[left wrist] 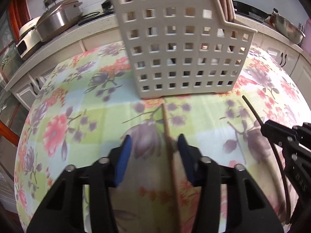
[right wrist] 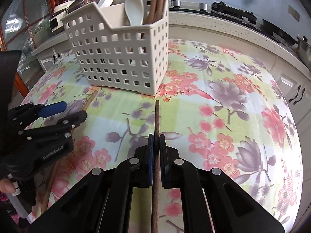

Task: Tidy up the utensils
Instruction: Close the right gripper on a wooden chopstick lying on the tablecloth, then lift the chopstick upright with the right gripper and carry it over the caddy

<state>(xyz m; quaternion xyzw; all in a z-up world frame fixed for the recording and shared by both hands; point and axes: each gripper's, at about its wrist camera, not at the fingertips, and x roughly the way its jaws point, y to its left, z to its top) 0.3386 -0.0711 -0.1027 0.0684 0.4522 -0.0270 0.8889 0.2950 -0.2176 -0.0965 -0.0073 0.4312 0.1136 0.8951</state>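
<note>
Floral cloth covers the worktop (right wrist: 223, 101). White perforated utensil caddy (right wrist: 120, 58) stands at 12 o'clock from both tools, holding a white spoon (right wrist: 134, 9) and brown chopsticks (right wrist: 157, 2). Right tool (right wrist: 156, 137) is clenched on a dark brown chopstick (right wrist: 157, 116), tip aimed at the caddy base. Left tool (left wrist: 153, 141) is half spread, jaws not gripping; a light wooden chopstick (left wrist: 166, 124) lies between them against the right-hand pad, far end touching the caddy foot.
</note>
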